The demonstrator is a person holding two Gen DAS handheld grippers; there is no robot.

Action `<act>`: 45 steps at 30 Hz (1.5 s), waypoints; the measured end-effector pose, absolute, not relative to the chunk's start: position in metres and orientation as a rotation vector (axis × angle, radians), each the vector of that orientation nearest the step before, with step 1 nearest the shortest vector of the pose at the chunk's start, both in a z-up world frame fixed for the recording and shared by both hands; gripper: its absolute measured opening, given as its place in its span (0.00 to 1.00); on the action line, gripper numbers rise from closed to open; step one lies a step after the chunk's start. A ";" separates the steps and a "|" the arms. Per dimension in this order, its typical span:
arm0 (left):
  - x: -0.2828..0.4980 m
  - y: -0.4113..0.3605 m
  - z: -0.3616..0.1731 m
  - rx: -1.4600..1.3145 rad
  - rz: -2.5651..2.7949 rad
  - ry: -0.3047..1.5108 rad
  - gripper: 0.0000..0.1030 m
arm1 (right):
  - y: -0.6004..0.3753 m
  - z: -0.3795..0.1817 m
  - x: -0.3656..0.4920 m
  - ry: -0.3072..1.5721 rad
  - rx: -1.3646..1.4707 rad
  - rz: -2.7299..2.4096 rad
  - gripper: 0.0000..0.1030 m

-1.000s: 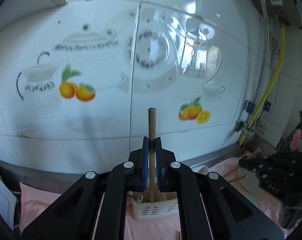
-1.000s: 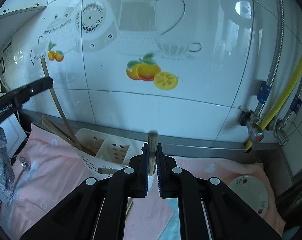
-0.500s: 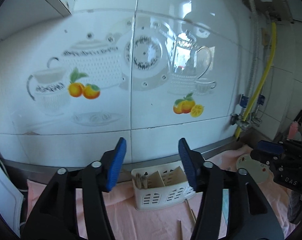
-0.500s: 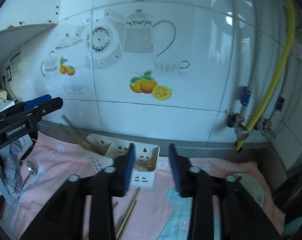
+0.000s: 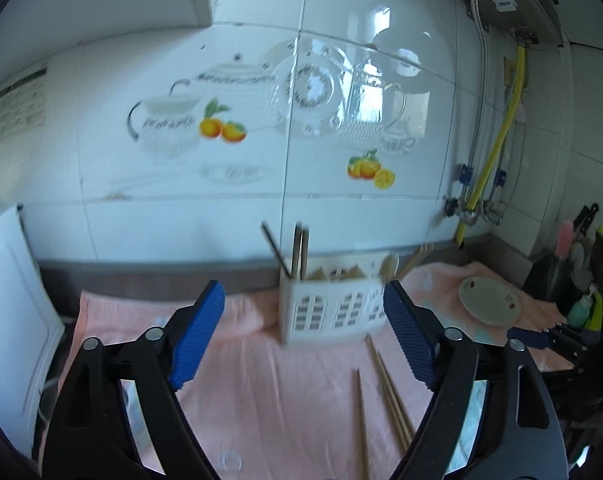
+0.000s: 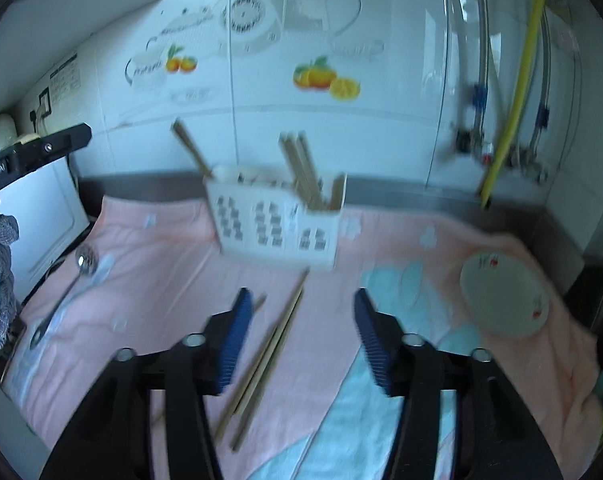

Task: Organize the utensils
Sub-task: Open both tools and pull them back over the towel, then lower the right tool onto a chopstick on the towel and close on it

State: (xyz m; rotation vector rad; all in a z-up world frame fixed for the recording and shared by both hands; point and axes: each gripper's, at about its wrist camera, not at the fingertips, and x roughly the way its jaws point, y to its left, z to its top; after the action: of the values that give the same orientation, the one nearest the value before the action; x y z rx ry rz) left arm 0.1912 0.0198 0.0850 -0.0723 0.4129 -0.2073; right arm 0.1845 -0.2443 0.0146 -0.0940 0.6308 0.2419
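A white plastic utensil holder [image 5: 333, 304] stands on the pink towel by the tiled wall, with chopsticks and a pale spoon upright in it; it also shows in the right wrist view [image 6: 277, 224]. Loose wooden chopsticks [image 5: 385, 392] lie on the towel in front of it, and in the right wrist view [image 6: 269, 352] they lie between my right gripper's fingers. A metal spoon [image 6: 65, 292] lies at the left. My left gripper [image 5: 303, 340] is open and empty, back from the holder. My right gripper [image 6: 301, 340] is open and empty above the loose chopsticks.
A small white plate [image 5: 489, 300] lies on the towel at the right, also in the right wrist view [image 6: 505, 292]. A white board [image 5: 13, 304] leans at the left. Pipes and a yellow hose [image 5: 489, 160] run down the right wall. Dark items fill the right corner.
Both grippers were shut on upright chopsticks over the holder, then opened and left them in it. Both have since pulled back and tilted down toward the towel.
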 end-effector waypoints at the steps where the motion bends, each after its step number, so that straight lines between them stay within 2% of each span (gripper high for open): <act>1: 0.185 0.023 0.078 -0.081 -0.207 0.425 0.83 | -0.243 0.005 0.178 0.640 -0.096 0.239 0.62; 2: 0.180 0.025 0.072 -0.089 -0.206 0.436 0.86 | -0.242 -0.002 0.172 0.645 -0.101 0.234 0.69; 5: 0.164 0.032 0.054 -0.114 -0.218 0.459 0.89 | -0.238 -0.021 0.156 0.660 -0.106 0.236 0.78; 9: 0.147 0.038 0.029 -0.131 -0.215 0.496 0.91 | -0.231 -0.043 0.139 0.678 -0.117 0.233 0.85; 22: 0.118 0.059 -0.021 -0.142 -0.151 0.566 0.93 | -0.211 -0.097 0.129 0.763 -0.116 0.226 0.86; 24: 0.116 0.060 -0.025 -0.134 -0.144 0.572 0.93 | -0.208 -0.104 0.133 0.785 -0.114 0.226 0.76; 26: 0.114 0.062 -0.028 -0.135 -0.144 0.578 0.93 | -0.206 -0.108 0.136 0.798 -0.107 0.221 0.73; 36: 0.109 0.072 -0.045 -0.171 -0.124 0.615 0.93 | -0.202 -0.117 0.149 0.851 -0.064 0.209 0.38; 45: 0.104 0.070 -0.057 -0.179 -0.129 0.642 0.93 | -0.197 -0.128 0.158 0.891 -0.035 0.193 0.22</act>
State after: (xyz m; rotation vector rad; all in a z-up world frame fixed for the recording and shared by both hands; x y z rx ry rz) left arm 0.1045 0.0696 -0.0567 -0.1785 0.6415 -0.1285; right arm 0.1582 -0.1968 -0.1284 -0.0346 0.8913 0.1930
